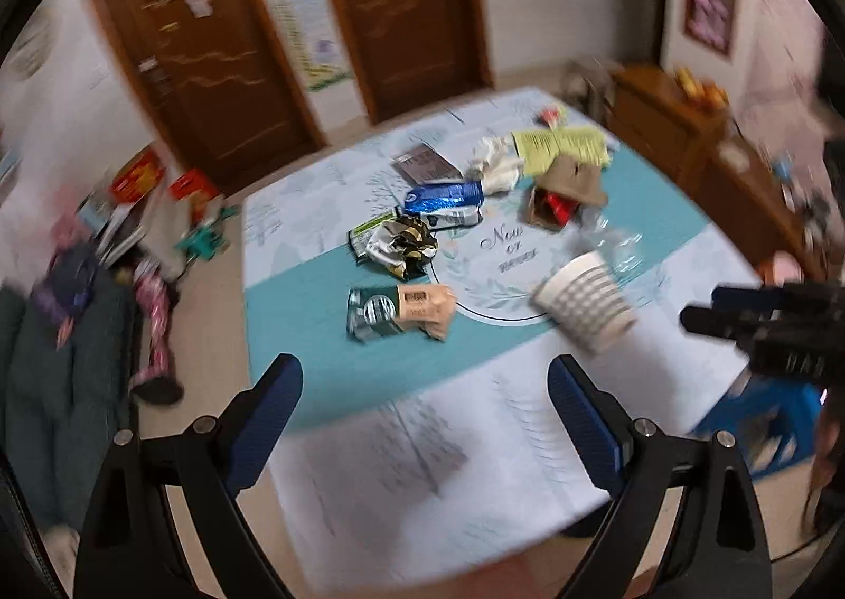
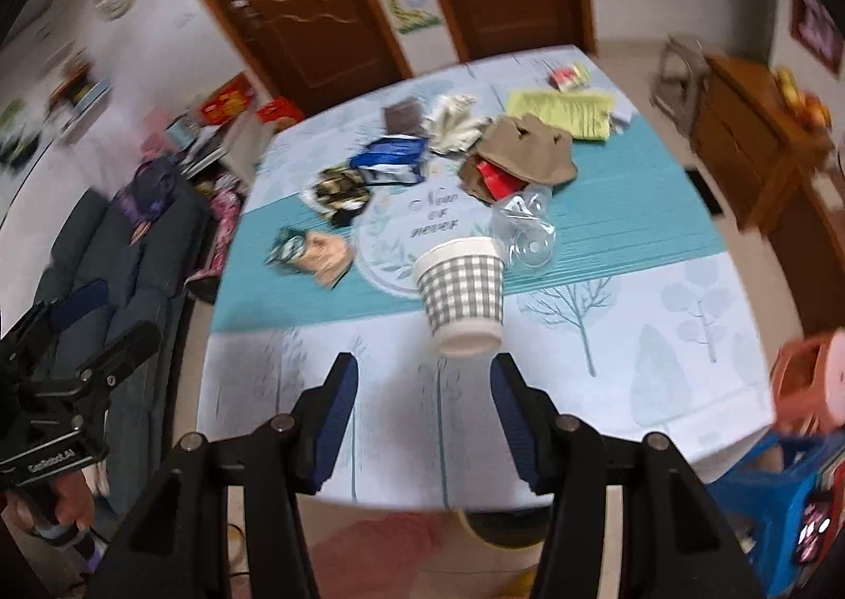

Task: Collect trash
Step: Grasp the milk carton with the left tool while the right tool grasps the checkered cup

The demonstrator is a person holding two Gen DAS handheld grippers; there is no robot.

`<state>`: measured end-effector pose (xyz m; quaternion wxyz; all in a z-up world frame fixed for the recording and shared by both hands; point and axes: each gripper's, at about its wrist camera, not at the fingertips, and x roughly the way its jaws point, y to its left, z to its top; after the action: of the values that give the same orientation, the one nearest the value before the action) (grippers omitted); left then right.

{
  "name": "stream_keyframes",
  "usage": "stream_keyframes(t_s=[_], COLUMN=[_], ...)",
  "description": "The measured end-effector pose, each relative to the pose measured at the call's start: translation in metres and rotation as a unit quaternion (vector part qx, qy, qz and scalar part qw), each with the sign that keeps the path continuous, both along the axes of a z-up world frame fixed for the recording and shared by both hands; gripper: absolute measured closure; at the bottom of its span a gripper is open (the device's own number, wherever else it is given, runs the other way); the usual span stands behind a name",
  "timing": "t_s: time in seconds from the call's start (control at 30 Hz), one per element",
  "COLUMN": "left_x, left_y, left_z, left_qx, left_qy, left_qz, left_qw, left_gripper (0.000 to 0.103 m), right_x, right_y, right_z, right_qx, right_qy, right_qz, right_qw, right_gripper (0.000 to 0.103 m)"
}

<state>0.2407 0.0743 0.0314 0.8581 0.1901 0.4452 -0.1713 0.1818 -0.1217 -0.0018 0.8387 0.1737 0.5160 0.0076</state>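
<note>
Both grippers hang above the near edge of the desk, which wears a pale cloth printed with trees and a teal band across its middle. The left gripper has its jaws spread wide with nothing between them, only cloth below. The right gripper is also open, its jaws parted with nothing held; in its own view the paper cup lies just beyond the fingertips, apart from them.

The trash sits scattered across the middle and far half of the desk. The paper cup, white with a grey check, lies tipped on its side at the near edge of the teal band, its base toward the right gripper. Just behind it, touching or nearly so, is a crumpled clear plastic cup. Farther back lies a brown paper bag with a red wrapper poking from under it, and behind that a yellow leaflet. A crumpled white tissue sits left of the bag, with a dark brown packet beside it. A blue pouch lies left of centre, a gold-and-black foil wrapper near it, and a green-and-tan wrapper on the teal band toward the left edge. A small red and yellow packet rests at the far edge.

Both views are blurred.
</note>
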Motion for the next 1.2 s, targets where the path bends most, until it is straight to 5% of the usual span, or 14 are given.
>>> stream_keyframes(t_s=[0.13, 0.37, 0.57, 0.9, 1.0, 1.07, 1.2], left_x=[0.070, 0.138, 0.166, 0.177, 0.174, 0.171, 0.161], left_y=[-0.004, -0.017, -0.021, -0.036, -0.042, -0.045, -0.049], left_z=[-0.042, -0.120, -0.161, -0.192, -0.198, -0.197, -0.193], left_qx=[0.043, 0.122, 0.144, 0.196, 0.211, 0.209, 0.213], left_qy=[0.047, 0.111, 0.158, 0.160, 0.170, 0.178, 0.176], left_qz=[-0.085, -0.195, -0.247, -0.301, -0.311, -0.309, -0.290], left_qw=[0.9944, 0.9669, 0.9450, 0.9195, 0.9110, 0.9105, 0.9163], left_gripper=[0.010, 0.010, 0.010, 0.011, 0.027, 0.048, 0.058], right_x=[0.040, 0.081, 0.096, 0.100, 0.095, 0.090, 0.081], right_y=[-0.007, -0.022, -0.029, -0.013, -0.005, -0.003, 0.007], right_z=[-0.036, -0.090, -0.110, -0.120, -0.115, -0.112, -0.106], right_qx=[0.006, 0.004, 0.035, 0.053, 0.045, 0.045, 0.036], right_qy=[0.042, 0.097, 0.104, 0.120, 0.117, 0.116, 0.106], right_qz=[-0.050, -0.108, -0.121, -0.115, -0.110, -0.113, -0.111], right_qw=[0.998, 0.989, 0.987, 0.985, 0.986, 0.986, 0.988], right_gripper=[0.051, 0.051, 0.043, 0.046, 0.053, 0.061, 0.068])
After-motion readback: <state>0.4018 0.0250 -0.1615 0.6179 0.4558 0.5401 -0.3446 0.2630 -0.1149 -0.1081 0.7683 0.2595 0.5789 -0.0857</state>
